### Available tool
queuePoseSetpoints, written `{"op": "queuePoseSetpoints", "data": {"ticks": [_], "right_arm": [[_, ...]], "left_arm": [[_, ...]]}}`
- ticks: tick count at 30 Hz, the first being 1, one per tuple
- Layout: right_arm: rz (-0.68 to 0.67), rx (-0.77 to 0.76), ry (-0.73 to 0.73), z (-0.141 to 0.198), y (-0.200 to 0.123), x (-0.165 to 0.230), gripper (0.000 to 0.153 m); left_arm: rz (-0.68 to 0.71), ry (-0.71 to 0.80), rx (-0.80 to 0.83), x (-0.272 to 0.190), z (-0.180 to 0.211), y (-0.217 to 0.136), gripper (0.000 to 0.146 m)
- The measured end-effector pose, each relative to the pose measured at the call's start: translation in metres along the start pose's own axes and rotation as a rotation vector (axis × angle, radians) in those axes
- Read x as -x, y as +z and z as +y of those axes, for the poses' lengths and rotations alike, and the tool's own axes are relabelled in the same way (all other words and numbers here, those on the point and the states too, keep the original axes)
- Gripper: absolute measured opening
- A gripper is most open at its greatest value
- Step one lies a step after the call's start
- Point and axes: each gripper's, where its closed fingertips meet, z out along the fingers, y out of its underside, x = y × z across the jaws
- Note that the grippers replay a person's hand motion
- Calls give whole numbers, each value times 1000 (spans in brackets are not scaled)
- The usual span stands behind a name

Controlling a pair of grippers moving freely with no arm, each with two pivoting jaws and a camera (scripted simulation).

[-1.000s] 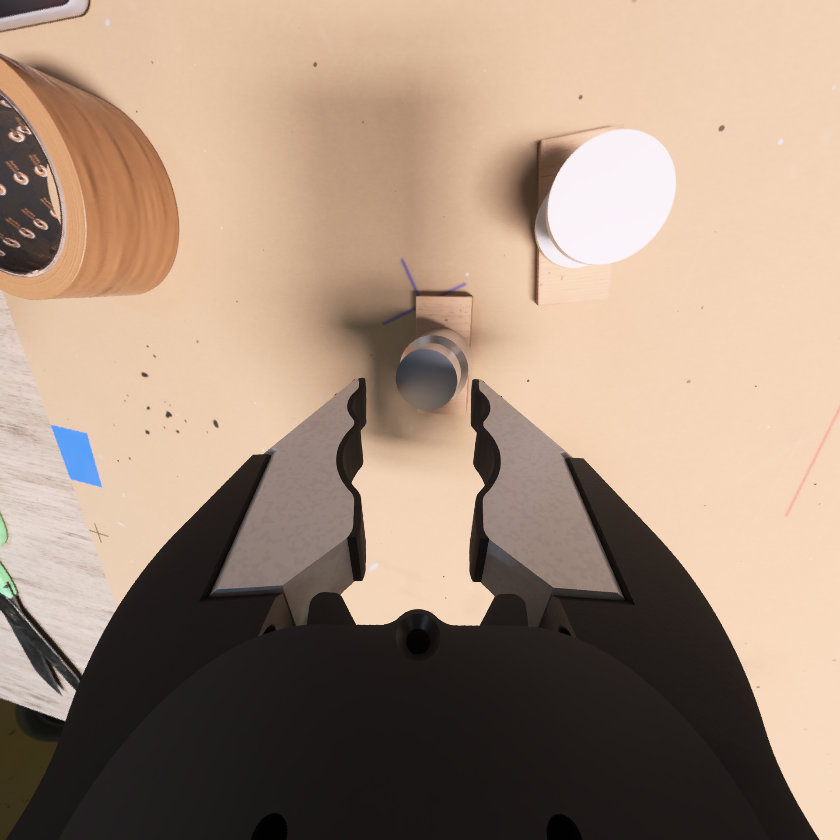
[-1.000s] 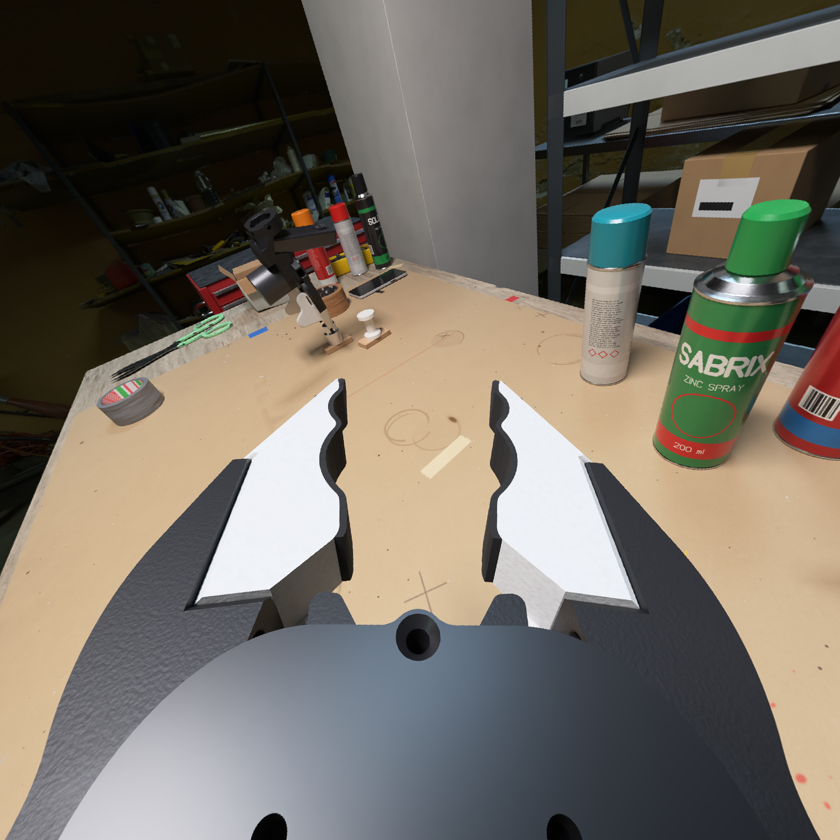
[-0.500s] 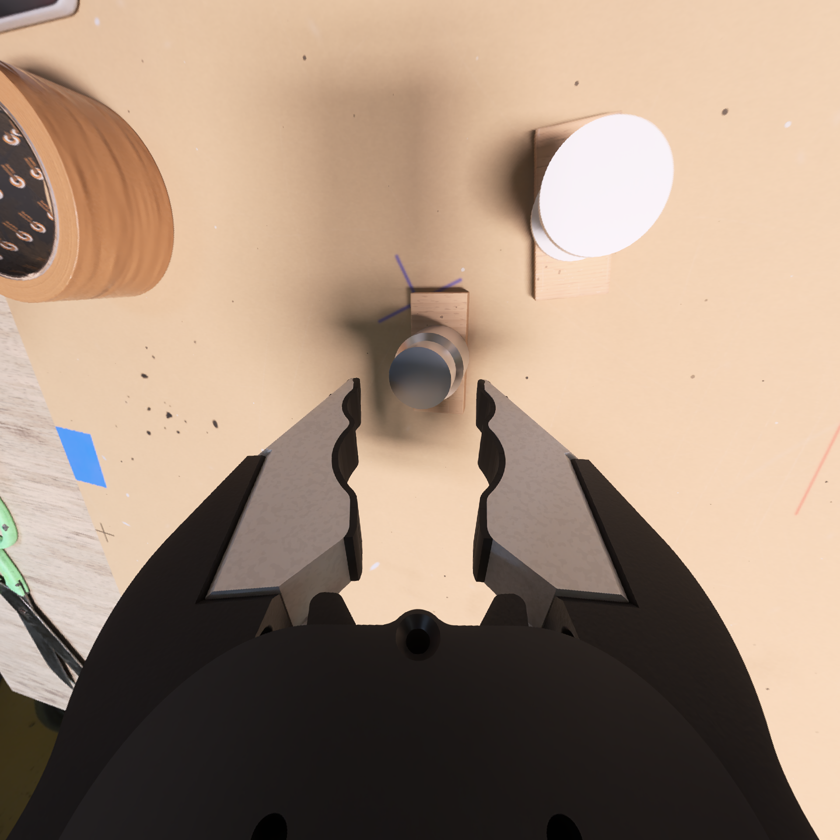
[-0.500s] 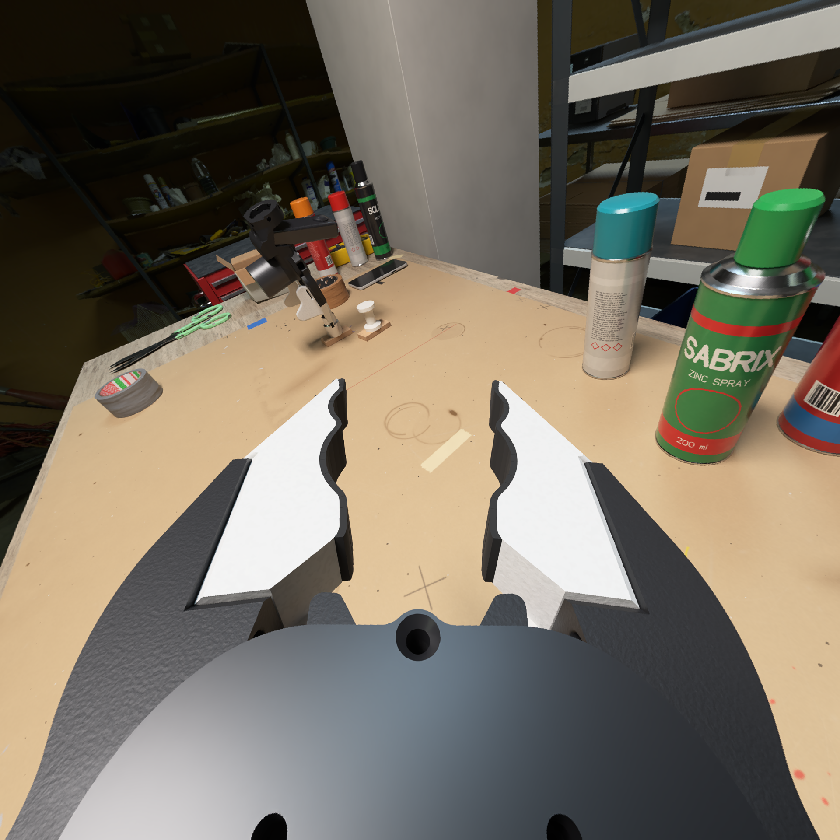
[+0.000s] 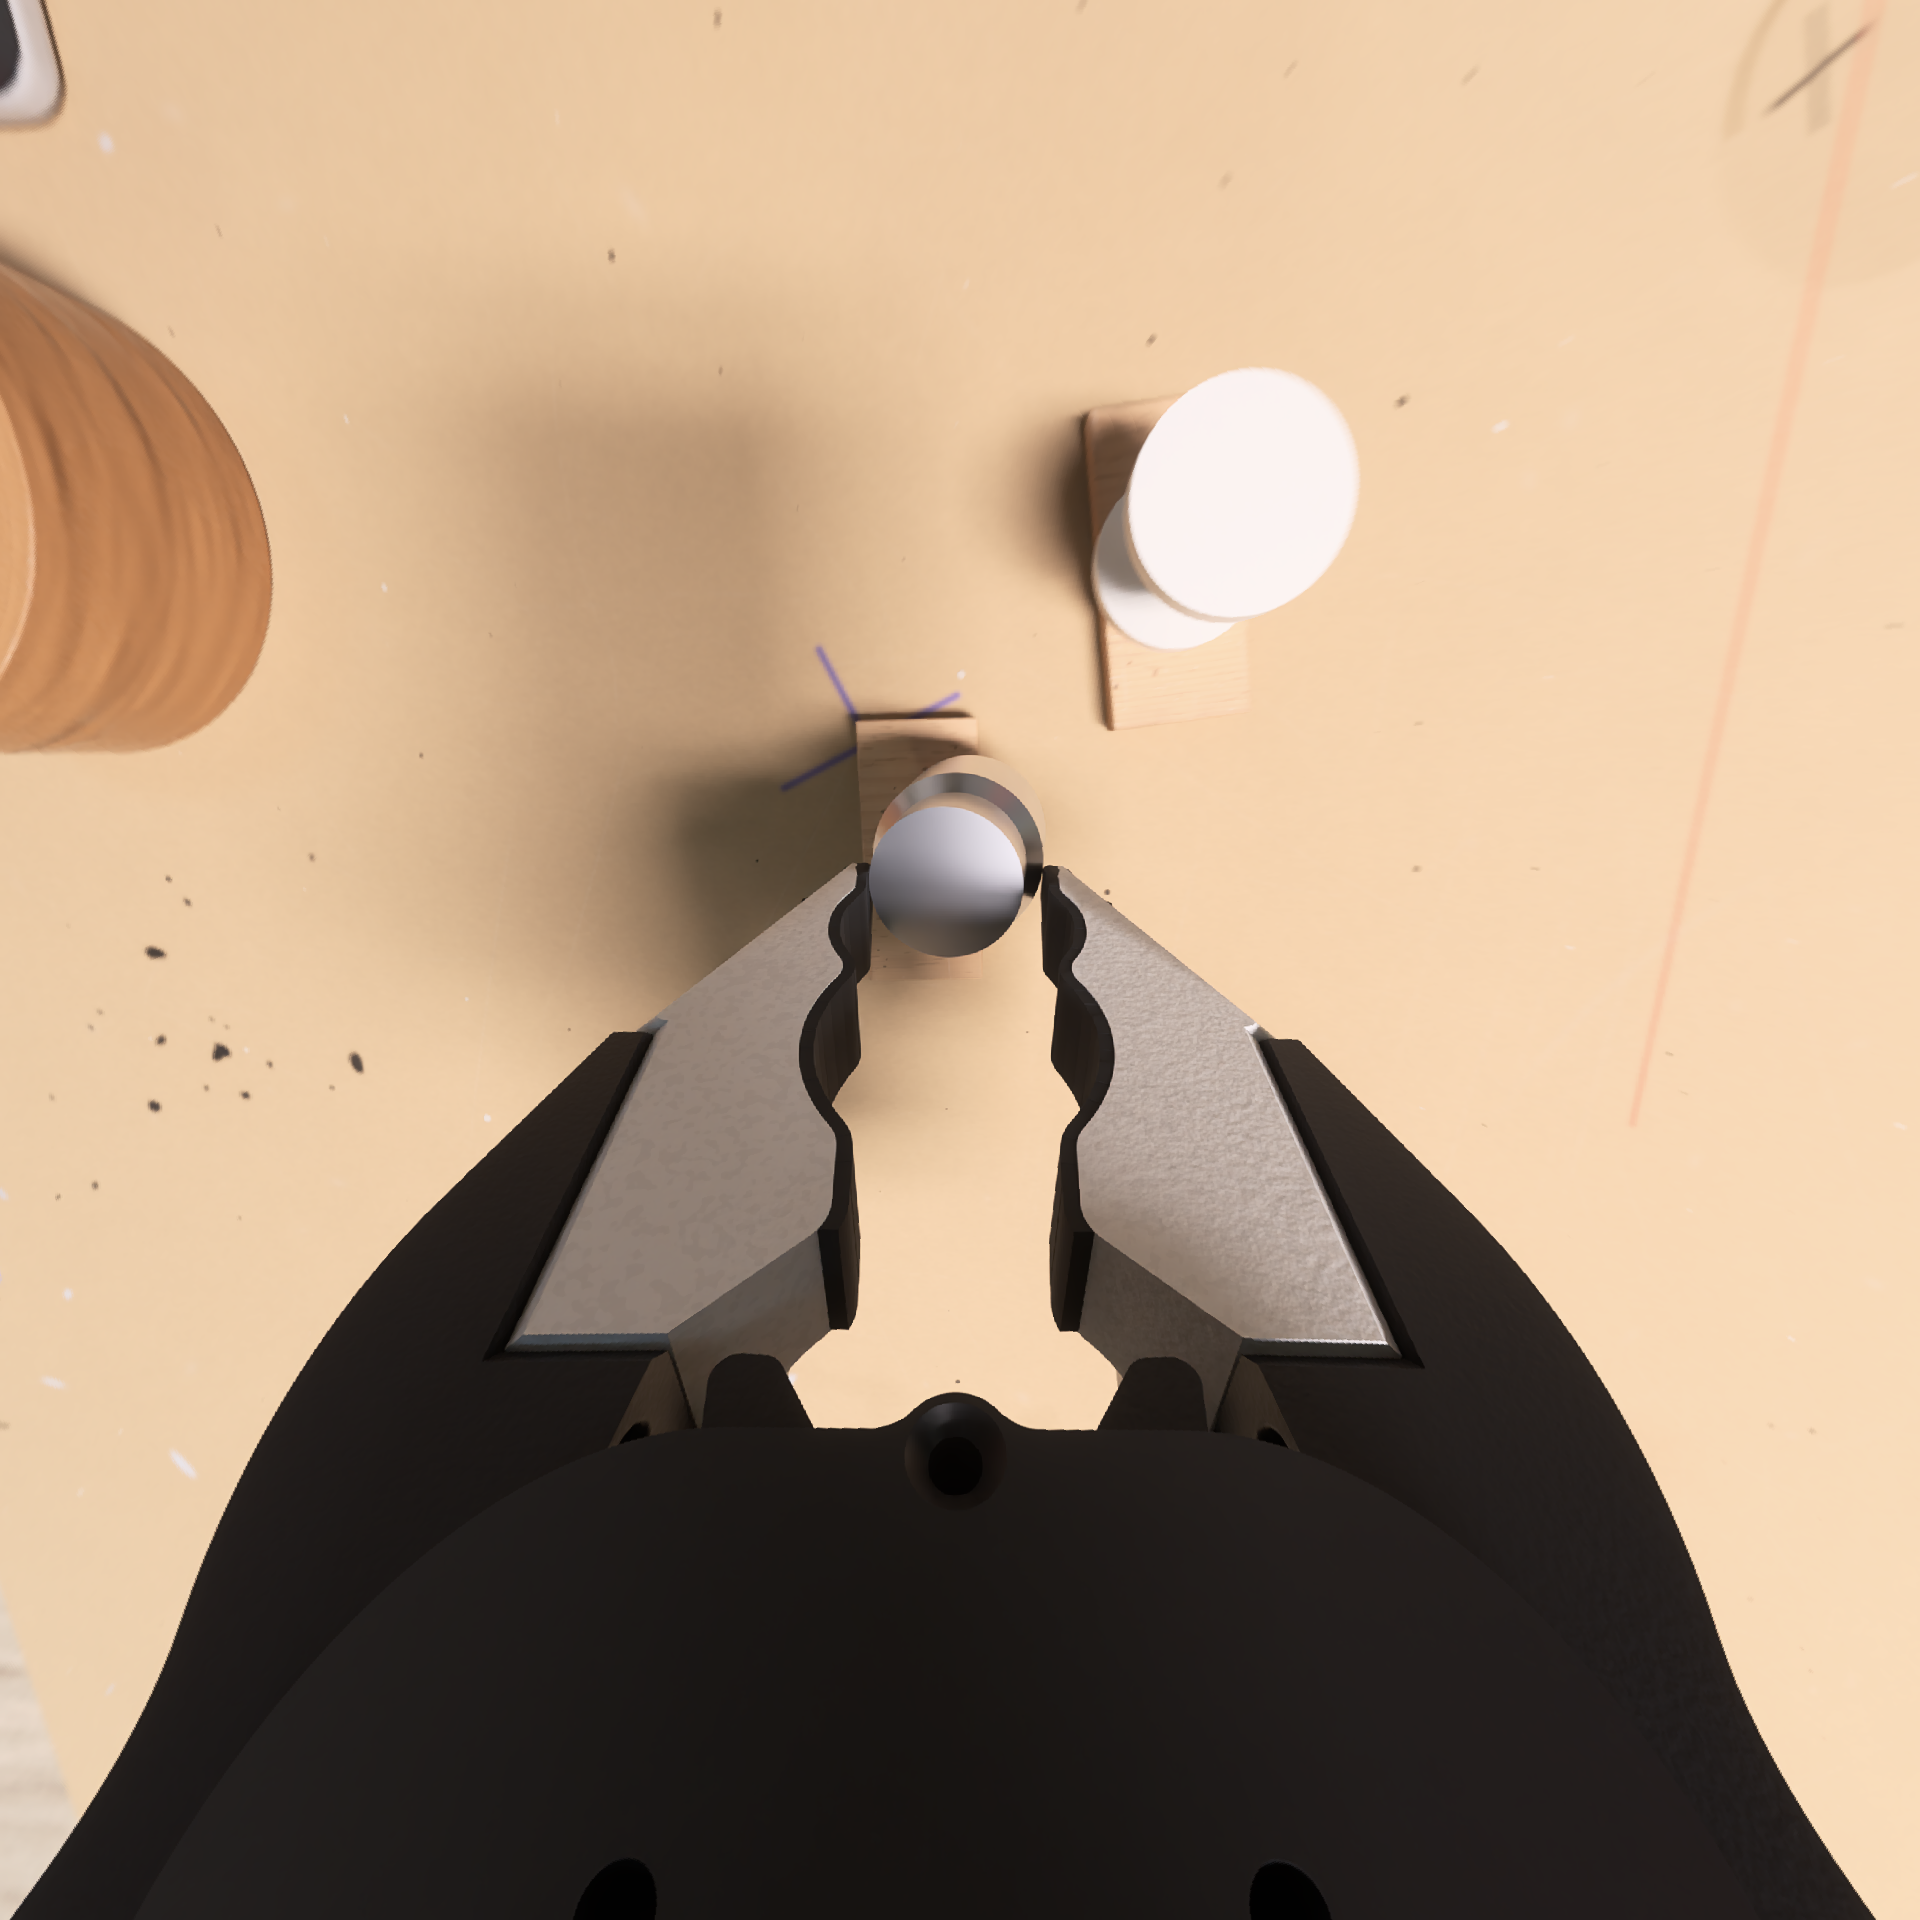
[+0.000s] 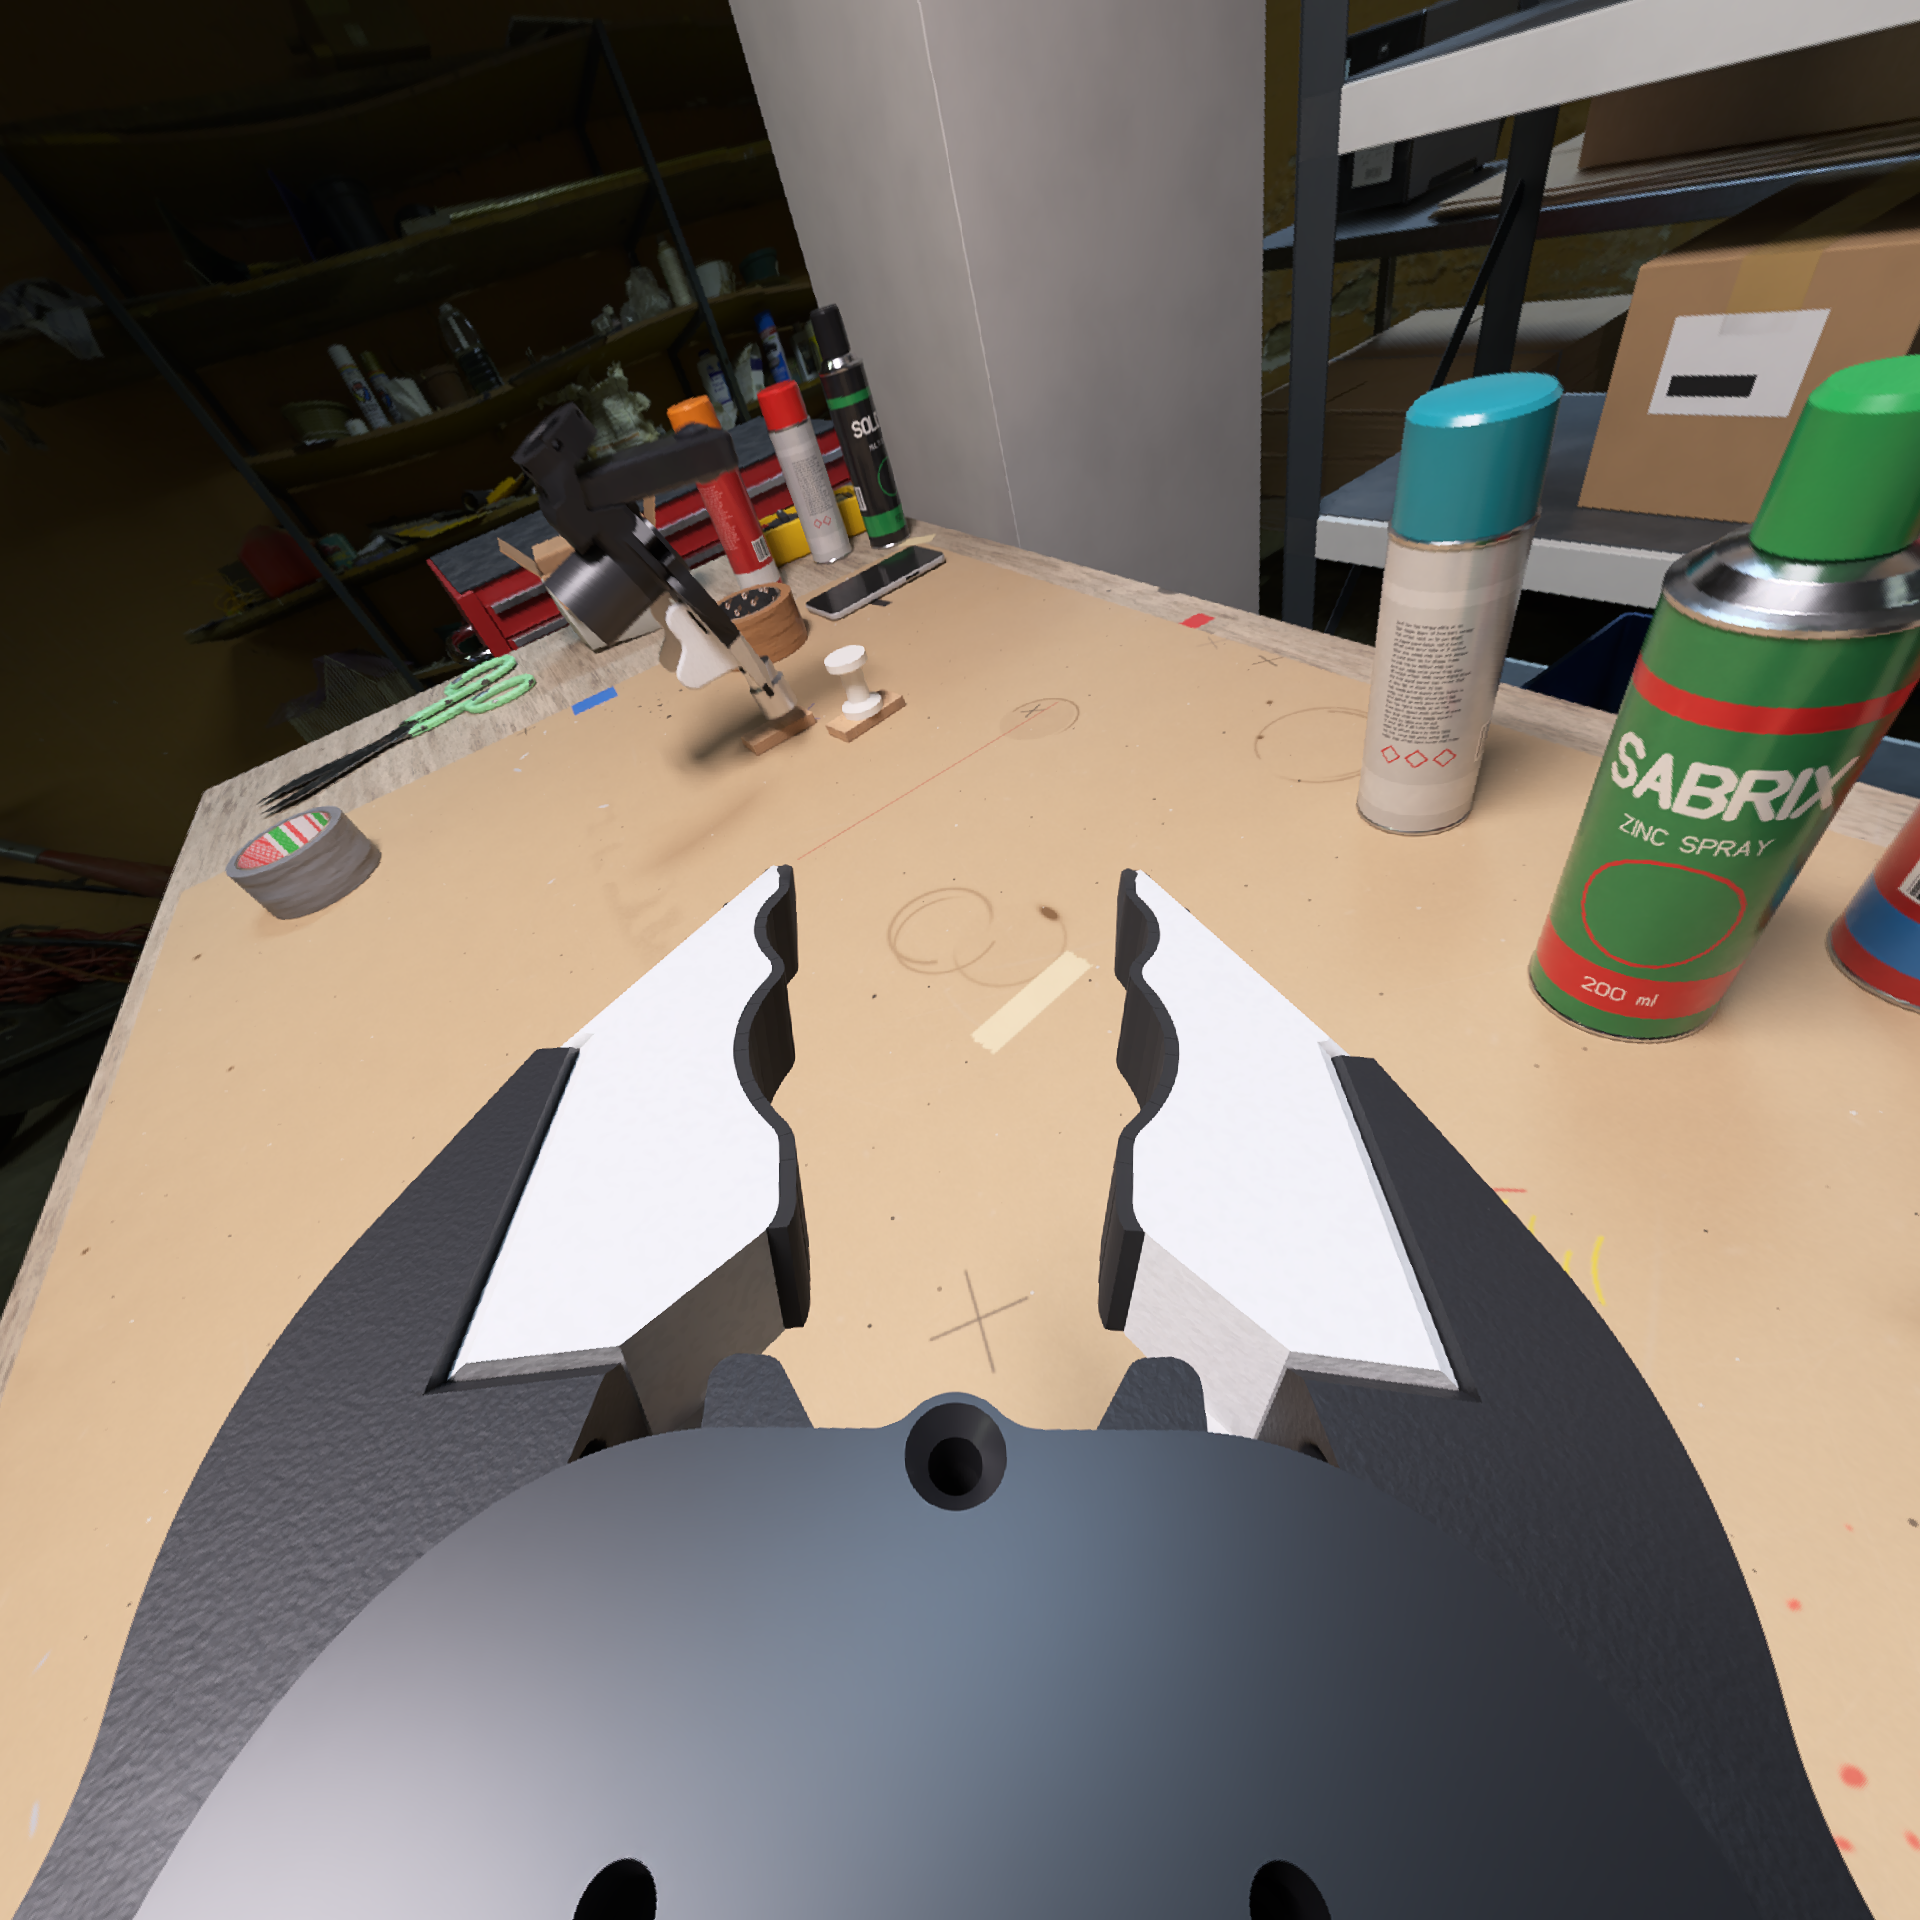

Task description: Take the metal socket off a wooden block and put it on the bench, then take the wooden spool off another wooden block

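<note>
The left gripper [image 5: 951,881] has come down since a moment ago, and its fingertips are now flanking the shiny round metal socket [image 5: 948,878], seemingly touching its sides, though a firm clamp is hard to judge from above. The socket is standing on its small wooden block [image 5: 912,750]. Just beyond, the white wooden spool [image 5: 1226,499] is sitting on a second wooden block [image 5: 1174,681]. The right gripper [image 6: 954,883] is hovering over the tan bench [image 6: 416,1039], spread wide and holding nothing.

socket [image 5: 948,881]: polished metal | block [image 5: 914,750]: pale wood | spool [image 5: 1236,497]: matt white | bench [image 5: 1455,935]: matt, speckled
</note>
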Motion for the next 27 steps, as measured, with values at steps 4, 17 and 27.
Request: {"op": "queuePoseSetpoints", "data": {"ticks": [4,17,27], "right_arm": [[-2,23,0,4,4,0,62],[-26,87,-31,13,20,12,62],[-38,98,-29,15,22,13,63]], "left_arm": [[118,23,-127,-16,-14,-30,32],[545,568,-201,-290,54,-85,31],[341,859,-170,-343,89,-37,31]]}}
